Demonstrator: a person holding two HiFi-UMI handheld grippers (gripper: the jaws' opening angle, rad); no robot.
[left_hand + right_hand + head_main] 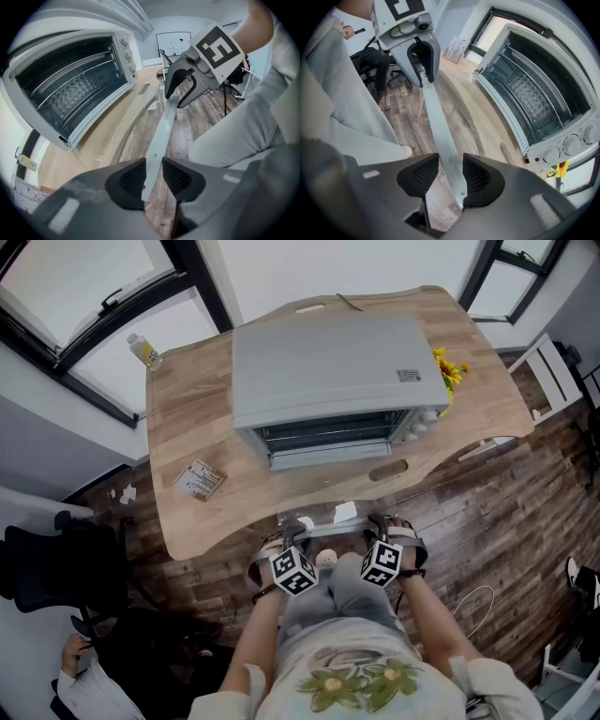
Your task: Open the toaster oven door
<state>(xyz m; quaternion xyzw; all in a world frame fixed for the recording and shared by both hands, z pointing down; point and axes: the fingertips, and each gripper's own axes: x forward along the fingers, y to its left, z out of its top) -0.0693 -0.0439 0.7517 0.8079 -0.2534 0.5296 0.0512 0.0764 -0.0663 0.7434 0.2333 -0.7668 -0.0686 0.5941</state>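
We note the toaster oven (328, 371) standing at the middle of the wooden table (187, 427), its front turned toward the person. Both gripper views look straight into the dark cavity, where the wire rack (70, 93) shows plainly, and the control knobs (572, 143) sit in a column at one end of the front. Neither gripper touches the oven. Both are held low, off the near edge of the table and above the plank floor (487, 521), just over the person's knees. A flat grey strip (164, 126) runs between them, with one end in each. The left gripper (153, 176) is closed on its end of the strip, the ribbed pads (133, 180) pressing both edges. The right gripper (450, 176) stands wider: the strip lies between its jaws and leans on one pad, with a gap at the other, so it is loose rather than clamped. We cannot tell whether the strip belongs to the oven. Also on the table are a small bottle (145, 351) at the far left corner, a flat packet (199, 480) left of the oven and well apart from it, and yellow flowers (448, 367) just beside its right end.
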